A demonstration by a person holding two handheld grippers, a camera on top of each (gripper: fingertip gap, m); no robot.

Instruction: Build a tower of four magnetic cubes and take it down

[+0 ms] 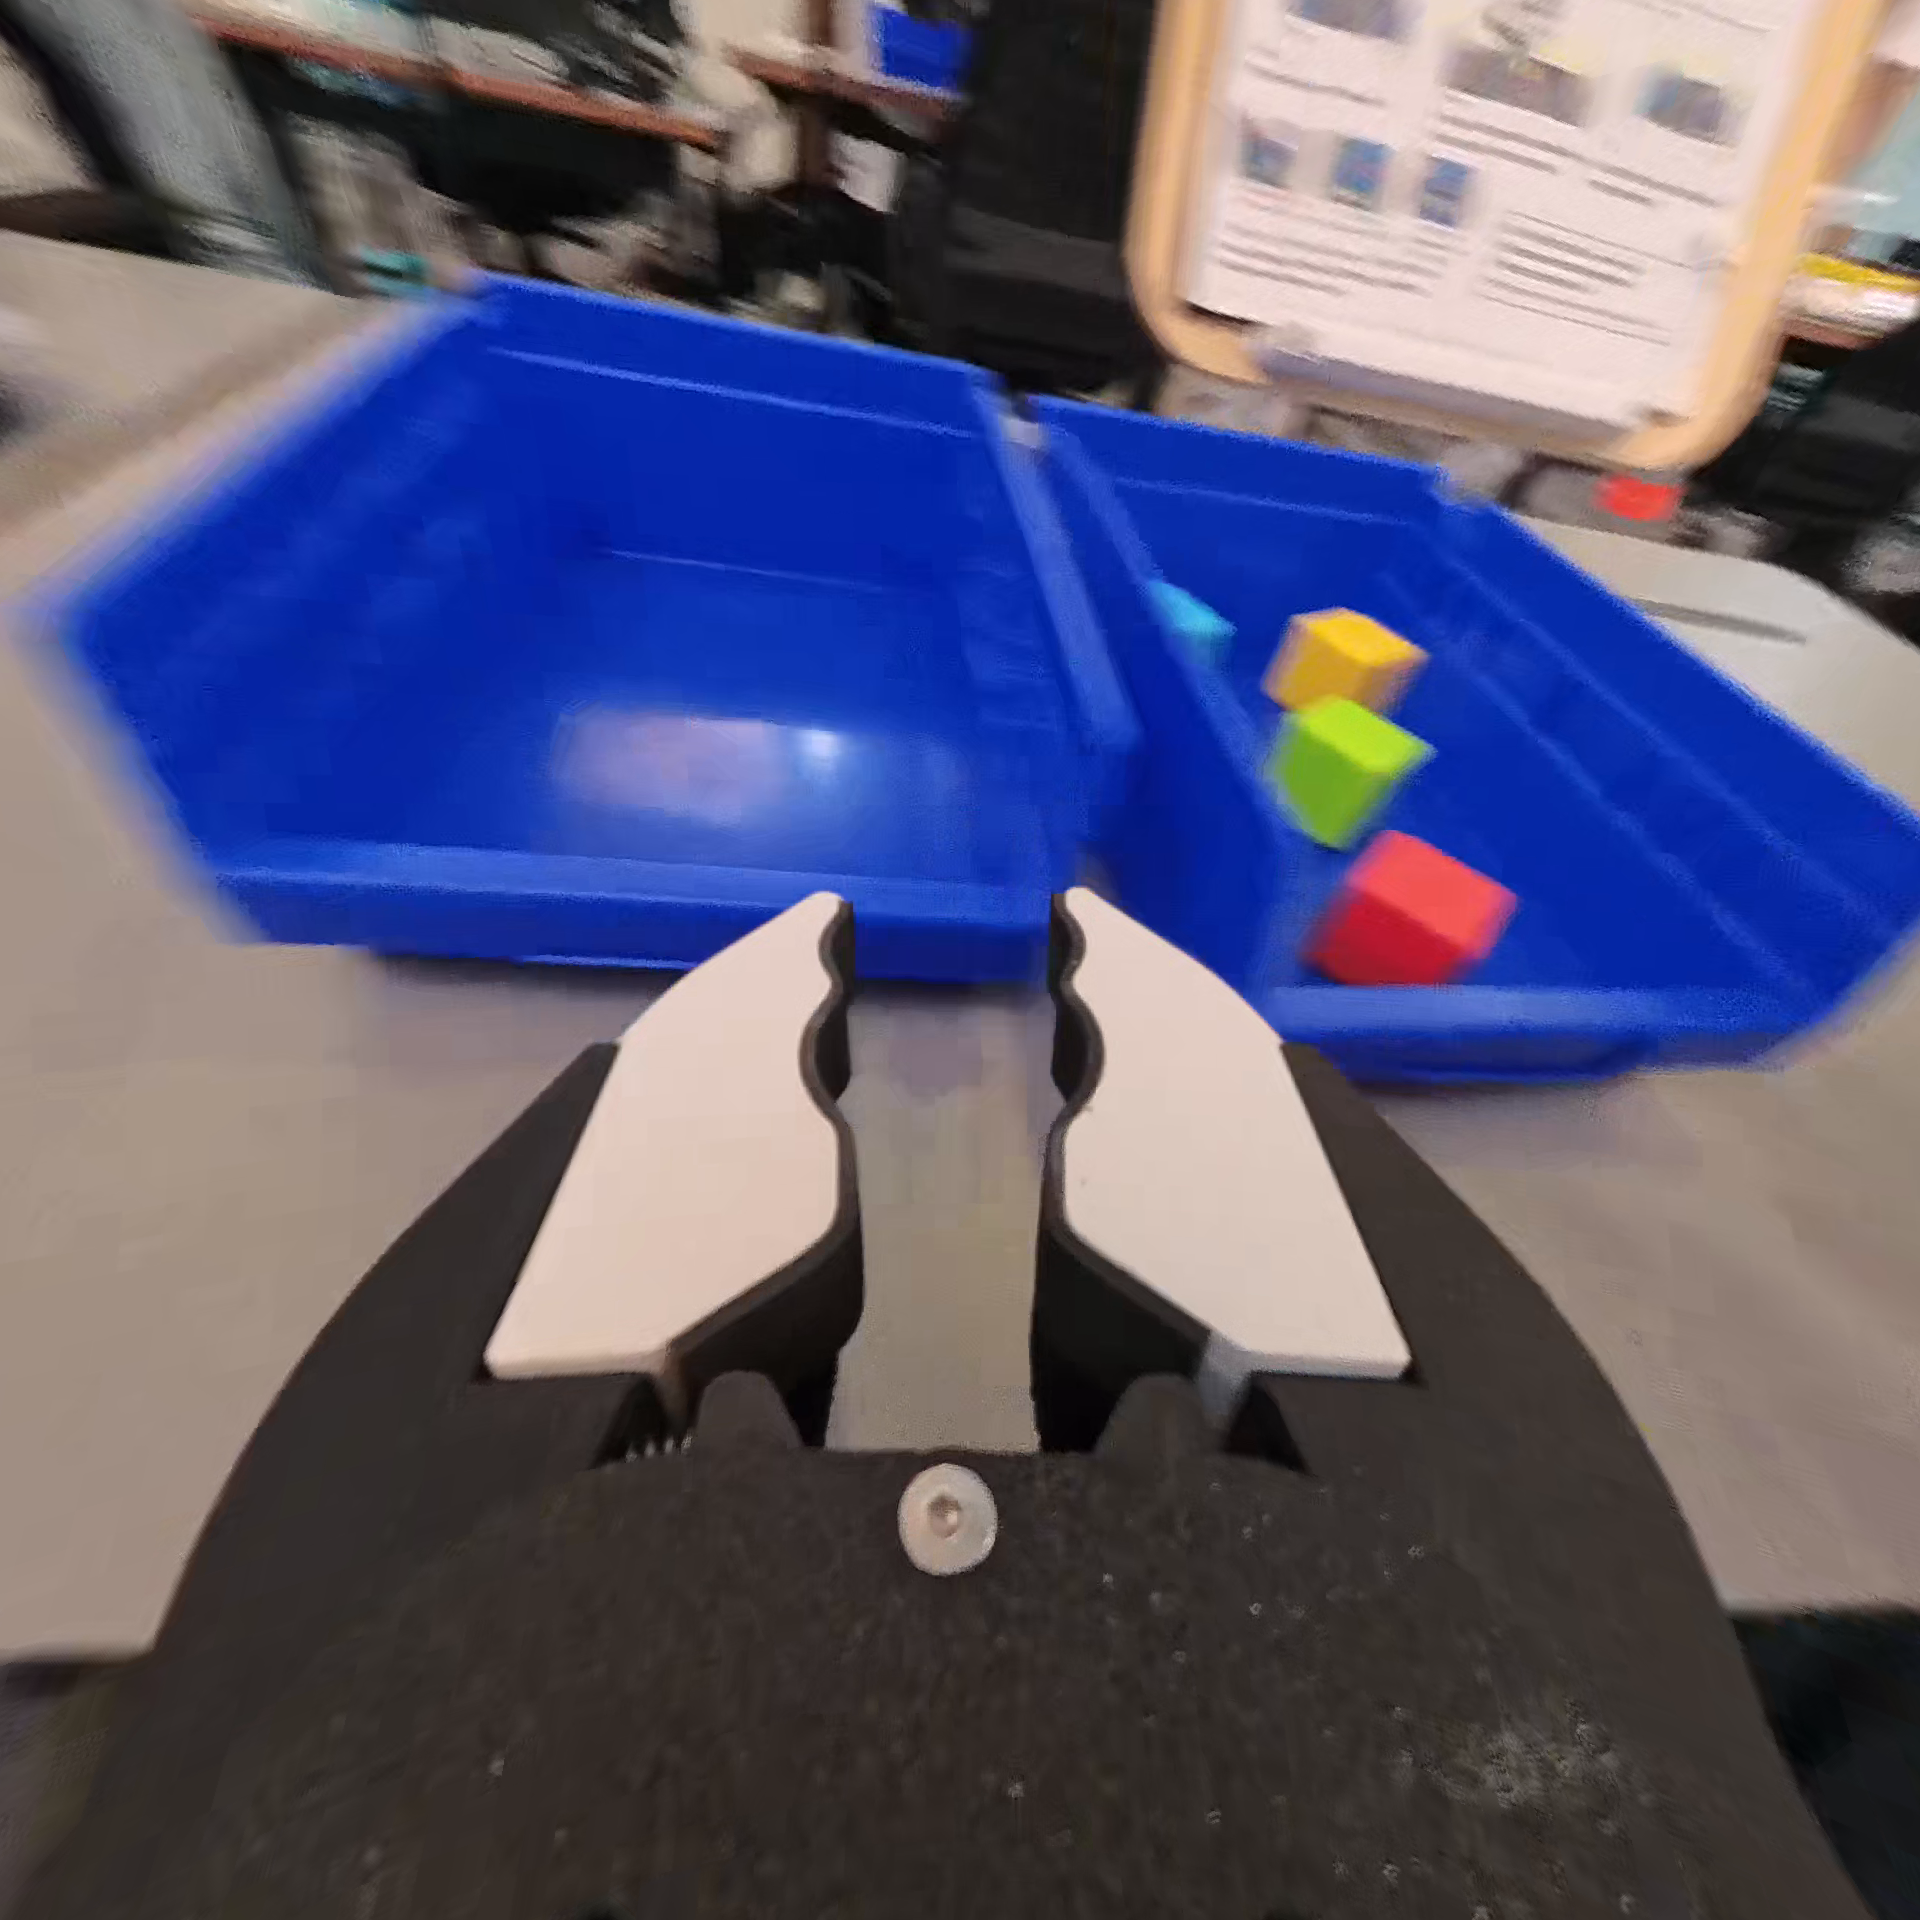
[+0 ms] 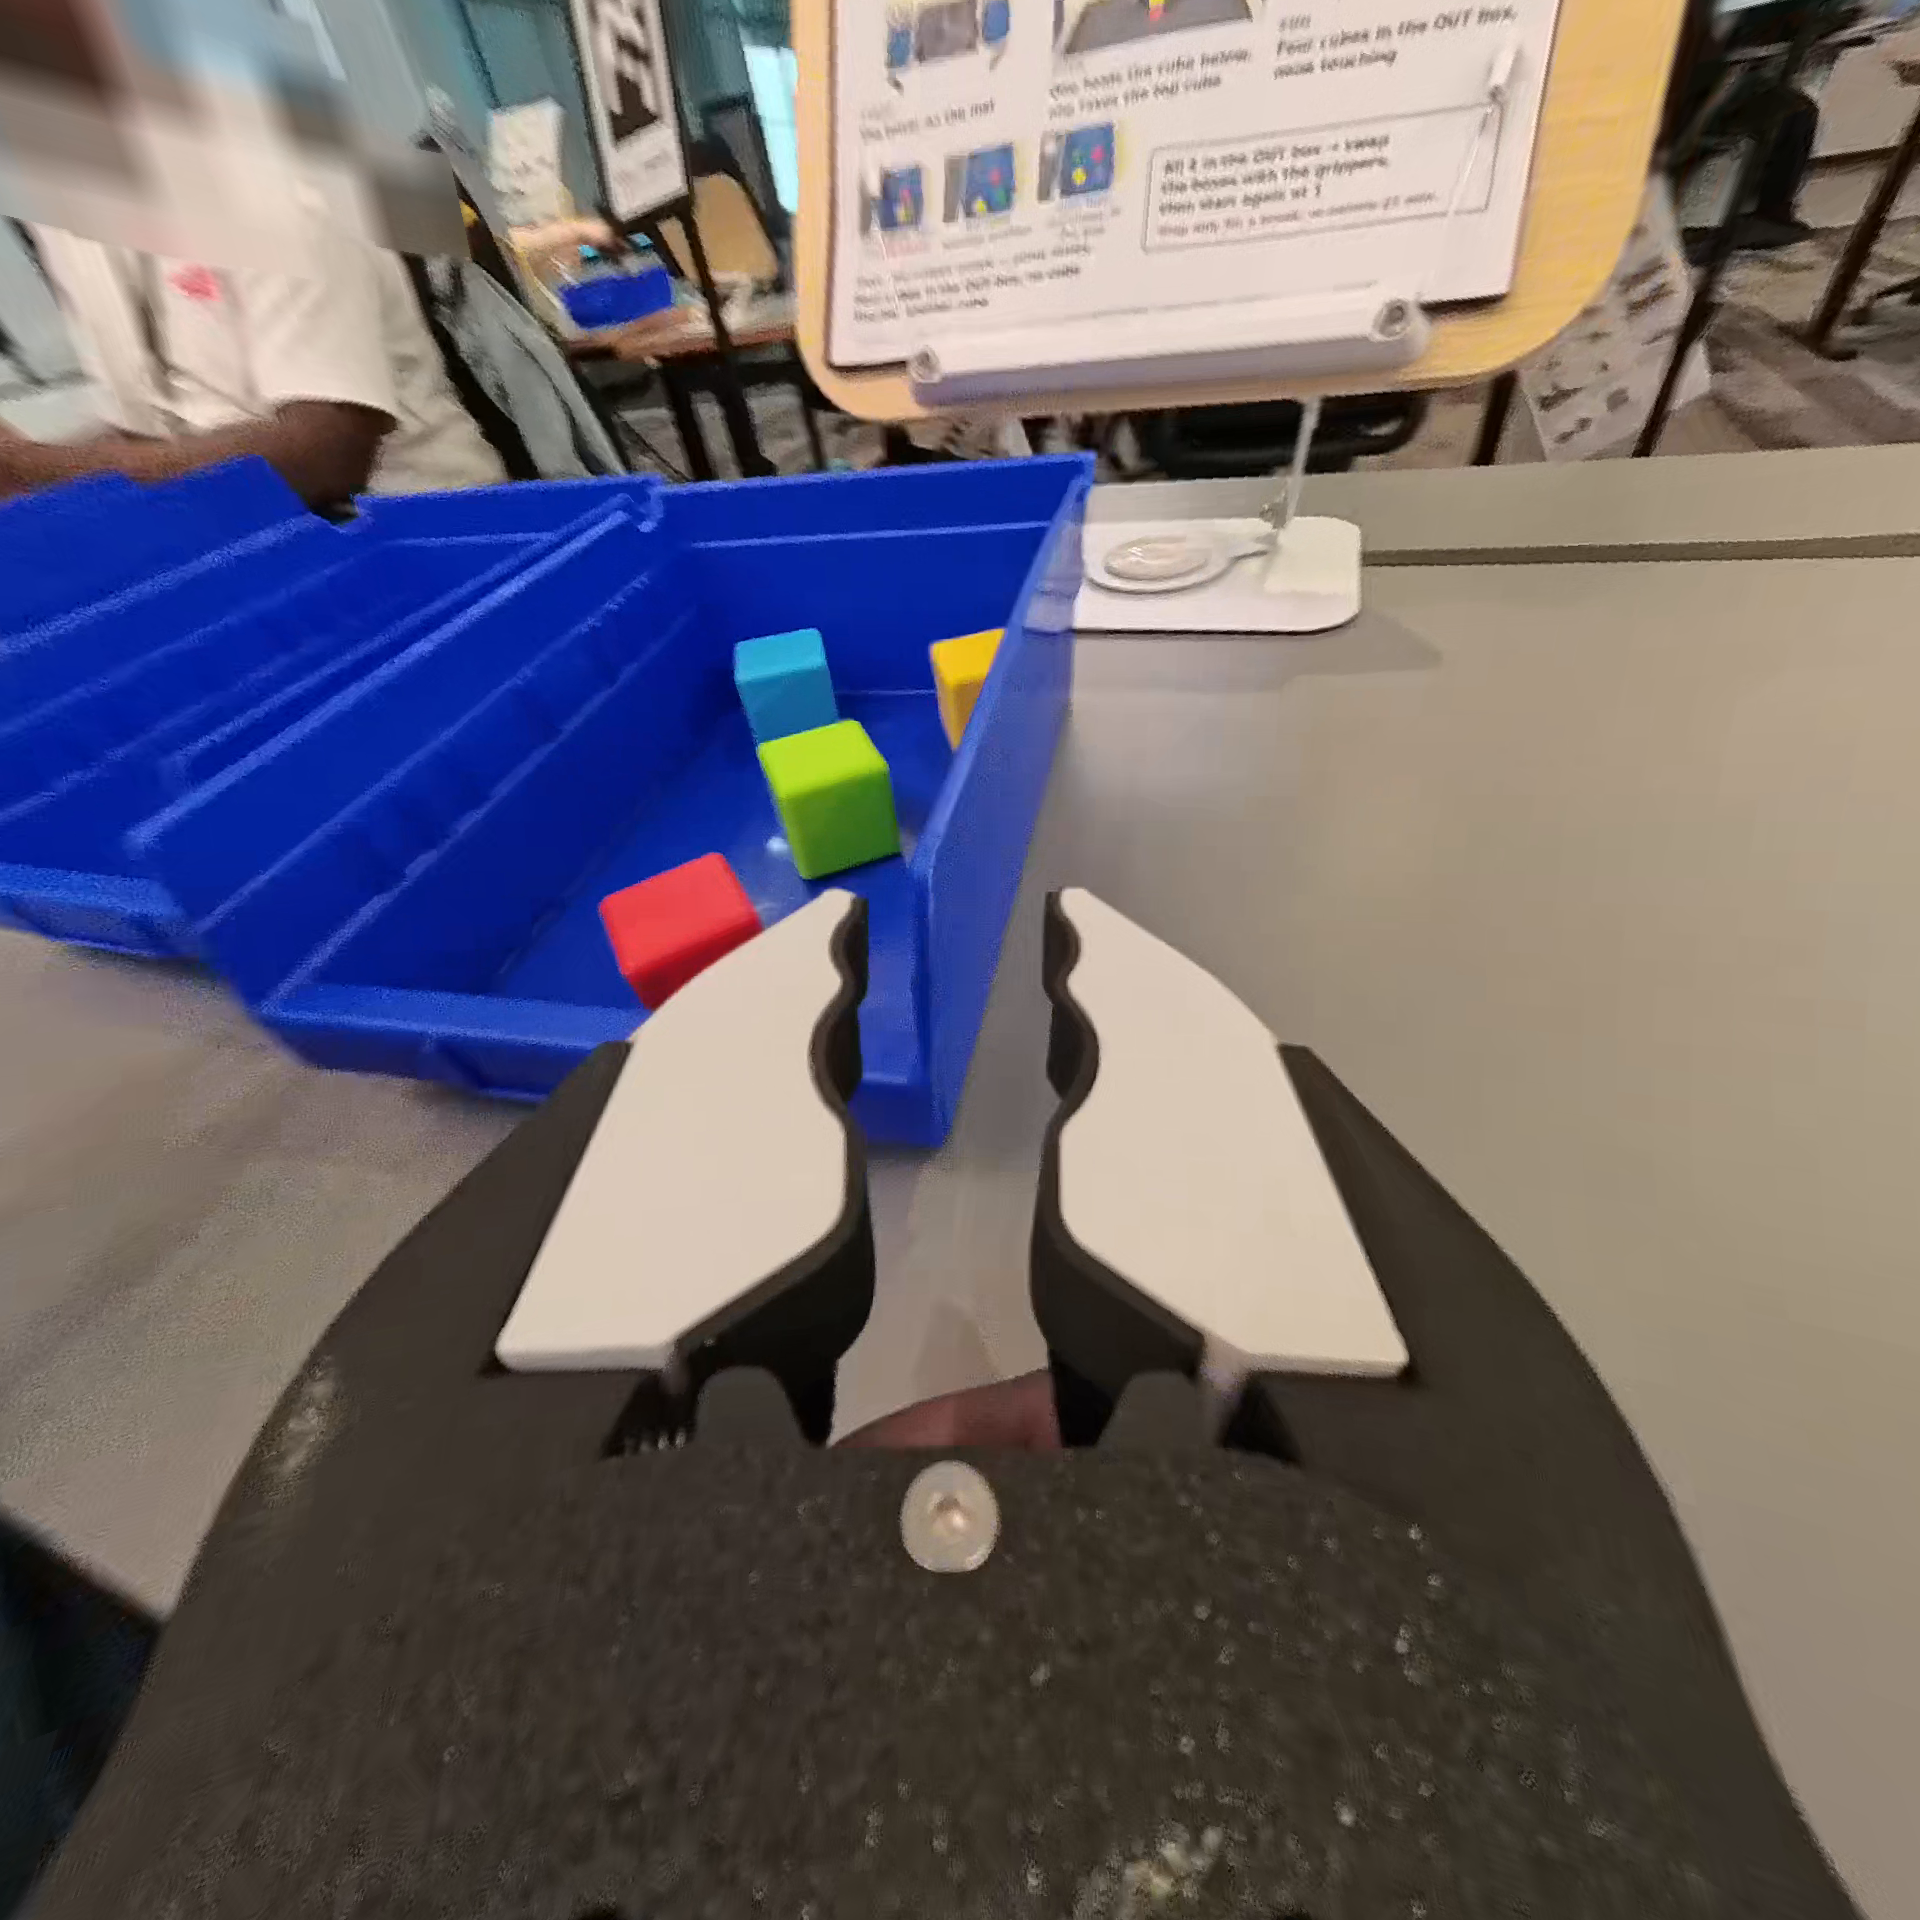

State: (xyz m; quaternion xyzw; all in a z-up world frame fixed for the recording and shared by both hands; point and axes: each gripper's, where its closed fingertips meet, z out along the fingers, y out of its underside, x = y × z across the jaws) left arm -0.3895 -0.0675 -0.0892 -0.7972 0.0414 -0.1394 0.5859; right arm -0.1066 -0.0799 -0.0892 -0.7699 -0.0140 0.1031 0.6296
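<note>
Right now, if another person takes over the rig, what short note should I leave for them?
Left gripper: open, empty, over the table before the bins.
Right gripper: open, empty, near the right bin.
Red cube, green cube, light blue cube and yellow cube lie loose in the right bin; the left bin is empty.
No tower stands. To do: stack four, then take down.
</note>
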